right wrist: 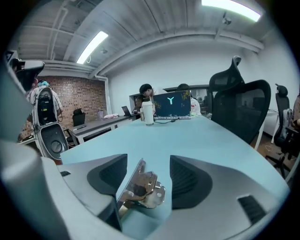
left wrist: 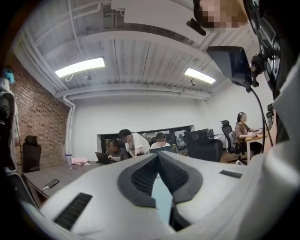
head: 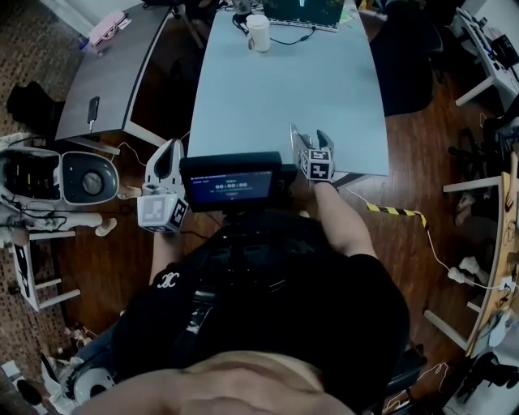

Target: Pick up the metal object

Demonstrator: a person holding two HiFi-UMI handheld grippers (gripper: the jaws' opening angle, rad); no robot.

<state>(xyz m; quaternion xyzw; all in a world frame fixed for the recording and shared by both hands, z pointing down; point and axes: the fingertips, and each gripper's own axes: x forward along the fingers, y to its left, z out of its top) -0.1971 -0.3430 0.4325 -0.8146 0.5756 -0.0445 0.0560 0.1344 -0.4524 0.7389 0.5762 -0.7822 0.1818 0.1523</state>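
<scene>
The metal object [right wrist: 143, 187], a shiny hinged clip-like piece, lies on the light blue table [right wrist: 197, 136] between the jaws of my right gripper [right wrist: 147, 161]. It leans against the left jaw, and bare table shows between it and the right jaw. That gripper is open. In the head view my right gripper [head: 310, 139] stands at the near edge of the table [head: 284, 89]. My left gripper [head: 168, 154] is held off the table's left side over the floor. Its tips touch, and my left gripper [left wrist: 158, 155] points up into the room with nothing in it.
A white mug [head: 259, 33] and a laptop [head: 304, 12] stand at the table's far end. A grey desk [head: 113, 73] with a phone [head: 93, 109] is at the left. Black office chairs [right wrist: 239, 110] flank the right side. People sit at the far desks [left wrist: 133, 147].
</scene>
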